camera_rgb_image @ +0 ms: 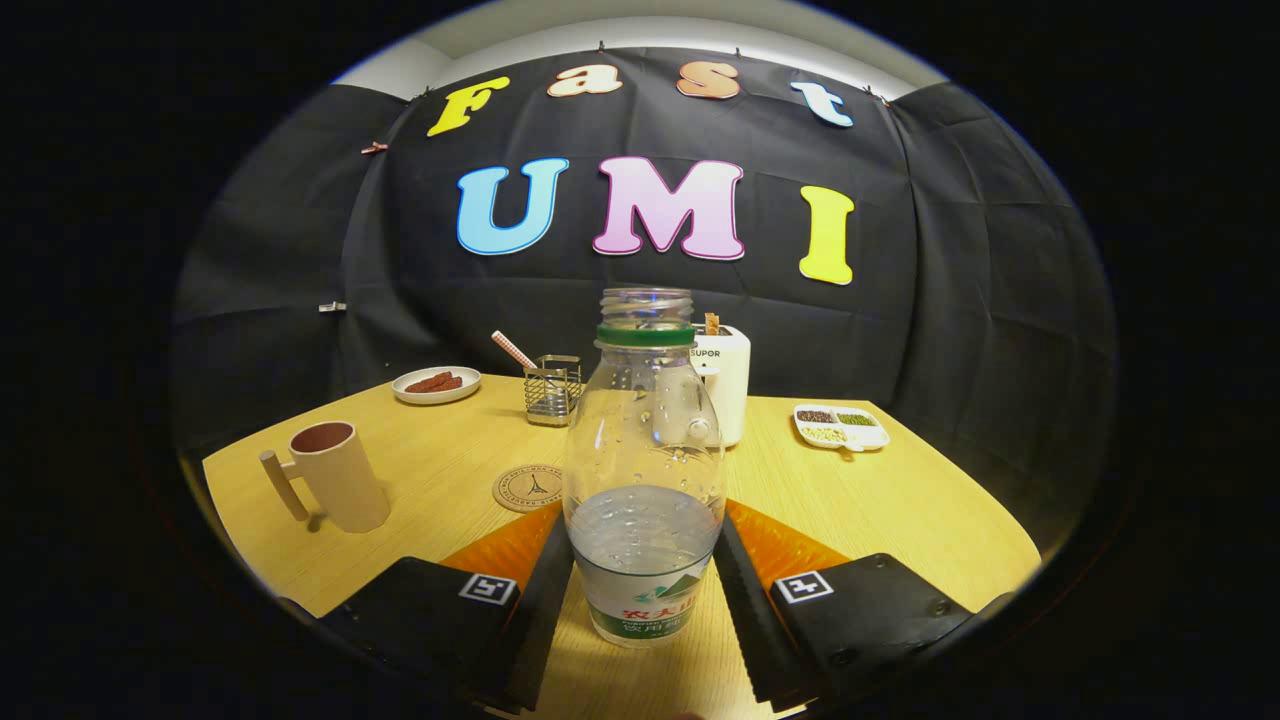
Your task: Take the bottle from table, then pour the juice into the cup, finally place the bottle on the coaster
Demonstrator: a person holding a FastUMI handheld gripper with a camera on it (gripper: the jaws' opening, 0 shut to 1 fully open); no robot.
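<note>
Yellow wood table [880, 520] holds a clear bottle [645, 470] standing straight up, open mouth on top. It sits between the gripper [645, 575] fingers, which squeeze both its sides. Cup [335, 475] and coaster [528, 488] wait nearby.

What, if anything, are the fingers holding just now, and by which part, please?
The gripper is shut on the clear bottle, its fingers pressing the lower body on both sides, just above the label.
</note>
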